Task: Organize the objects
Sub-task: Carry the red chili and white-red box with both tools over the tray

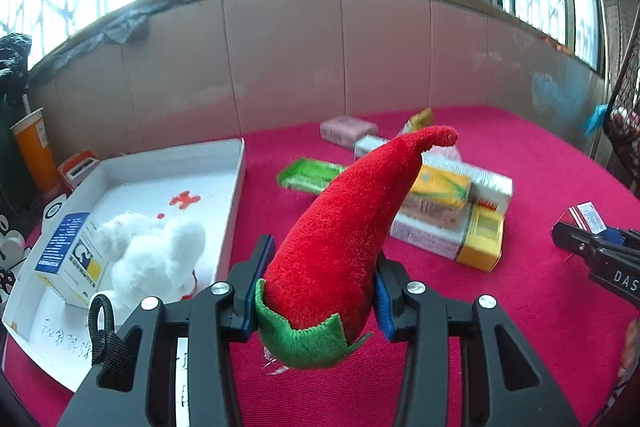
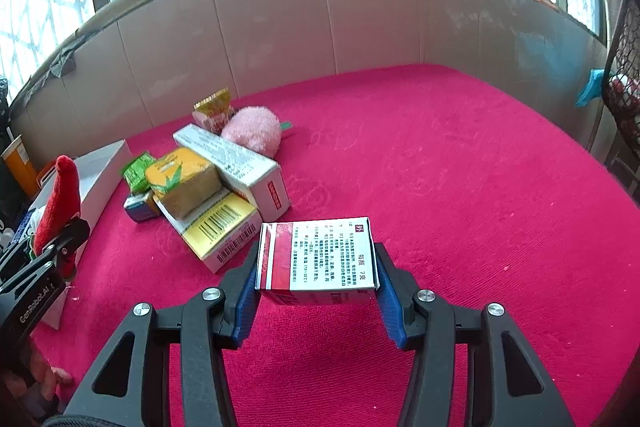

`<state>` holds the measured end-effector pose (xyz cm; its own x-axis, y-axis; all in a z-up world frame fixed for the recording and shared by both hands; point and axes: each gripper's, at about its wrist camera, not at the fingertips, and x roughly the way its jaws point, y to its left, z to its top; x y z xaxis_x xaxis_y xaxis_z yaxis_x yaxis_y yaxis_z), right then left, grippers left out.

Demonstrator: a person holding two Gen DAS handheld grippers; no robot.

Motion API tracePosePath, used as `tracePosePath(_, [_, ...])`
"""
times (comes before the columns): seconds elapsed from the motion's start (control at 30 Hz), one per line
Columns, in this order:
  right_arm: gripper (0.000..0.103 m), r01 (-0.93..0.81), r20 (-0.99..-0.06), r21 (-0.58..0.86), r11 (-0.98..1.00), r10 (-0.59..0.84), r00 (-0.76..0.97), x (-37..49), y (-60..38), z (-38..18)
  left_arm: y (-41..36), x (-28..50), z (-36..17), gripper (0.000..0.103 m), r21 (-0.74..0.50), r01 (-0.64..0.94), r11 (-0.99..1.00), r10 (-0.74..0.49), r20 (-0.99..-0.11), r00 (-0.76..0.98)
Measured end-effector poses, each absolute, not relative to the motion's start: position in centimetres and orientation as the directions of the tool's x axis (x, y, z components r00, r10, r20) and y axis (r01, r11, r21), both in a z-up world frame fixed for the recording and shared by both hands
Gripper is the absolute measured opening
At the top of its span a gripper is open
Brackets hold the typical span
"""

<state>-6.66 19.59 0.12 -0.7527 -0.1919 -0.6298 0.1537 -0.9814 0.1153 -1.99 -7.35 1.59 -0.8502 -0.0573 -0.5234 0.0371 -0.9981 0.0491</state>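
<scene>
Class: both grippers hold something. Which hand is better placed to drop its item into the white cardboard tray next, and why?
Left. The left gripper, clamping the red plush chilli, sits right beside the white cardboard tray. The right gripper, holding the red-and-white medicine box, is farther off, beyond the box pile.

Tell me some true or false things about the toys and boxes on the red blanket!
1. The left gripper holds a red plush chili pepper. True.
2. The right gripper is empty. False: its fingers clamp a red and white box.
3. A white plush toy lies inside the white tray. True.
4. The white tray holds nothing else. False: a blue and white box lies in it too.
5. A pink fluffy toy sits by the pile of boxes. True.
</scene>
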Motion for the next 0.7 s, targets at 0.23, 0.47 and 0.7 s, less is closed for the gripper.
tracePosePath(0.23, [0.056,0.157,-0.555,0.051,-0.986,-0.159,-0.816,-5.0,18.7,1.3,-7.6,-0.5,2.6,0.043,0.053,0.083,-0.995,-0.098,-0.437,-0.894])
tracePosePath(0.47, [0.056,0.154,-0.548,0.052,-0.987,-0.157,-0.822,-5.1,19.0,1.5,-8.5,1.4,4.1,0.043,0.071,0.137,-0.988,-0.155,-0.464,-0.872])
tracePosePath(0.7, [0.056,0.158,-0.525,0.061,-0.986,-0.166,-0.835,-4.6,19.3,1.9,-12.3,3.1,5.9,0.043,0.031,0.221,-0.975,-0.205,-0.509,-0.836])
